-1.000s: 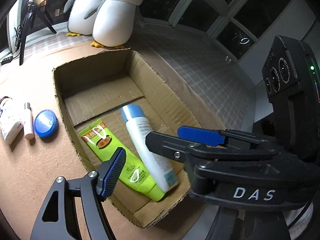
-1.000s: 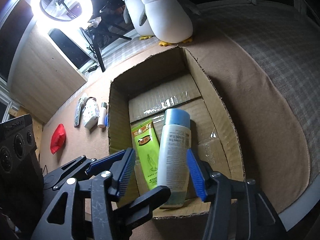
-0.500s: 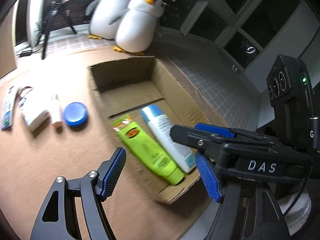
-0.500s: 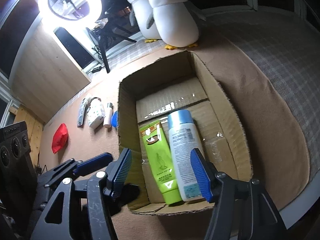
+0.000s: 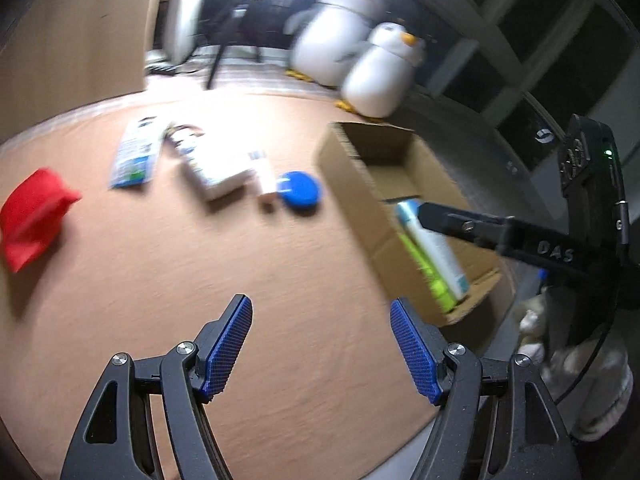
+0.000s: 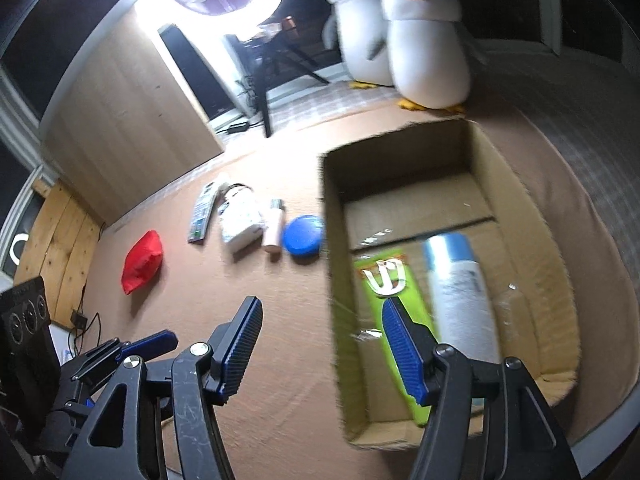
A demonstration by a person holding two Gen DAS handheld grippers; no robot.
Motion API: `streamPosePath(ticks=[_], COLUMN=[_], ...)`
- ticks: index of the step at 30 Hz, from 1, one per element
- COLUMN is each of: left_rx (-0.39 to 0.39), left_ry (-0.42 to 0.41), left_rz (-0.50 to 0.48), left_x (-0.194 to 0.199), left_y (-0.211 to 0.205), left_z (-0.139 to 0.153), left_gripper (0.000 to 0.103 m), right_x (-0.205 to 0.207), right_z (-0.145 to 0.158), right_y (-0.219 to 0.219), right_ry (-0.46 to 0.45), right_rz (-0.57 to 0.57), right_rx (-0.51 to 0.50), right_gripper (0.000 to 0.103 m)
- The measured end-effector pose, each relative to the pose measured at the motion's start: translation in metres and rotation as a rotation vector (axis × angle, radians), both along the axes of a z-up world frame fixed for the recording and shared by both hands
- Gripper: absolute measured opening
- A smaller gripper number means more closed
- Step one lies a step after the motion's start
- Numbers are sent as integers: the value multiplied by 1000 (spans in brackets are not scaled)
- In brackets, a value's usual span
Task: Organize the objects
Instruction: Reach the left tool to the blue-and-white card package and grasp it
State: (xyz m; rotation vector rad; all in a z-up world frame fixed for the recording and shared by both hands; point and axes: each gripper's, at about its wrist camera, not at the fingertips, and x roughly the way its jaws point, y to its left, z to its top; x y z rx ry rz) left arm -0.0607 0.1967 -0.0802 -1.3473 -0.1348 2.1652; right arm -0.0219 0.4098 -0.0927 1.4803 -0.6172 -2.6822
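- The left gripper [image 5: 321,344] was held open and empty above the bare brown tabletop [image 5: 160,280].
- The right gripper [image 6: 322,346] was likewise spread wide, nothing clasped, at the cardboard box's [image 6: 520,208] left wall.
- A green tube [image 6: 394,280] and a white bottle [image 6: 460,300] were laid side by side inside the box.
- A blue lid [image 6: 303,235], a small tube [image 6: 274,226], a white pouch [image 6: 240,220], a flat packet [image 6: 202,214] and a red cloth [image 6: 142,260] were left on the tabletop beside it.

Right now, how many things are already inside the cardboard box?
2. A green tube lies along the left side of the cardboard box, and a white bottle with a blue cap lies just right of it. Nothing else shows inside.
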Motion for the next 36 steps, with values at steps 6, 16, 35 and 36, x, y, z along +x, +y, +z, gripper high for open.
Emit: streamPosePath(ticks=[6,16,35,36], left_rx=[-24,-45,-163,-169], left_ry=[1,-4,-161,-165], left_rz=[104,181,166,165], left_x=[-30,-121,-256,-258], left_y=[-52,-85,-60,-59], left_z=[-1,2,-72,-75], left_gripper=[75,79,81,81], right_x=[-17,-27,3,3], right_z=[2,-3,0,0], right_y=[-38,-72,-44,-42], right_ry=[-10,-44,-60,-62], right_rz=[73,86,-26,-33], right_rx=[8,-43,-114,-116], right_gripper=[59,59,60,60])
